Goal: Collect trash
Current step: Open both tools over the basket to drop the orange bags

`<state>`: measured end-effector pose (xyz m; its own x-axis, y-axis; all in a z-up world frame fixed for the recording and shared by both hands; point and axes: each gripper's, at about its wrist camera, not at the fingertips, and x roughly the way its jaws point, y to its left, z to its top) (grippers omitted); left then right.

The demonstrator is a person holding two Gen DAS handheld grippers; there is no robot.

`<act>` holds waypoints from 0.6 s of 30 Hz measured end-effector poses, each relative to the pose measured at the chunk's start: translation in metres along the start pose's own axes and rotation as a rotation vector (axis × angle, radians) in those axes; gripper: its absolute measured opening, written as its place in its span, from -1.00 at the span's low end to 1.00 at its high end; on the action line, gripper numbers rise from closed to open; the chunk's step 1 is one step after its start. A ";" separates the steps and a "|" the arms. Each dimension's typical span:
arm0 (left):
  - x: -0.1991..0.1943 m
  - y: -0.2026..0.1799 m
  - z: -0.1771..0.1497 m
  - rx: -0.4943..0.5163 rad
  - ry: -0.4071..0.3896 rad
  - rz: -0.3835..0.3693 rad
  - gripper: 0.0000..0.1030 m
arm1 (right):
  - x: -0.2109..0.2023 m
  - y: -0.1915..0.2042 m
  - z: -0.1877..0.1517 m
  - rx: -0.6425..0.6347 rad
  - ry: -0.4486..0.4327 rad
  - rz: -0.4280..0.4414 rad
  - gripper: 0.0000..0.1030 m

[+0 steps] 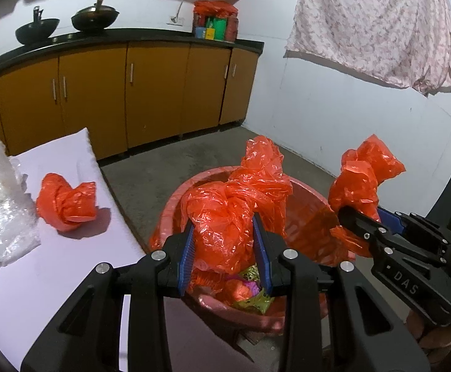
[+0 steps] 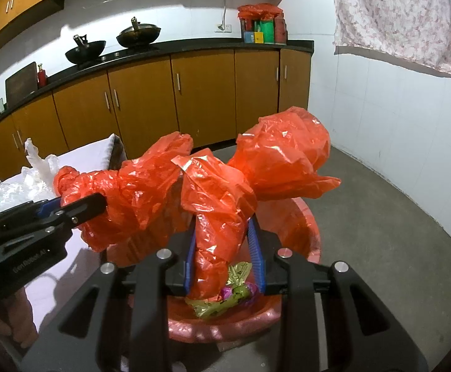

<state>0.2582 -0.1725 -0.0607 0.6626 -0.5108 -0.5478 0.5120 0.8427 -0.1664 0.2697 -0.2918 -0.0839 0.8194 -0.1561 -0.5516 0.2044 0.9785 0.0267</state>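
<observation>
A pink trash basin (image 1: 310,214) stands on the floor beside the table, lined with a red plastic bag; shiny wrappers (image 1: 251,297) lie inside. My left gripper (image 1: 224,228) is shut on a bunched part of the red bag (image 1: 225,217) over the basin. My right gripper (image 2: 222,232) is shut on another bunch of the same red bag (image 2: 222,204); it also shows at the right in the left wrist view (image 1: 363,220). In the right wrist view the left gripper (image 2: 80,206) grips the bag at left. A crumpled red bag (image 1: 67,201) lies on the table.
A white table (image 1: 70,266) stands left of the basin with crumpled clear plastic (image 1: 2,214) on it. Orange cabinets (image 1: 157,93) under a black counter with woks (image 1: 95,18) line the back. A floral cloth (image 1: 374,24) hangs on the right wall.
</observation>
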 end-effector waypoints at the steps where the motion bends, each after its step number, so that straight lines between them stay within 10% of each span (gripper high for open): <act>1: 0.001 0.000 0.000 0.002 0.003 0.001 -0.31 | 0.002 0.000 0.000 0.000 0.001 0.001 -0.42; 18: 0.028 0.001 -0.001 -0.020 0.068 -0.007 -0.06 | 0.015 -0.014 -0.006 0.033 0.007 0.032 -0.04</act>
<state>0.2768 -0.1859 -0.0770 0.6200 -0.5043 -0.6011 0.5052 0.8427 -0.1860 0.2763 -0.3069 -0.0976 0.8220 -0.1238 -0.5559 0.1956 0.9781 0.0714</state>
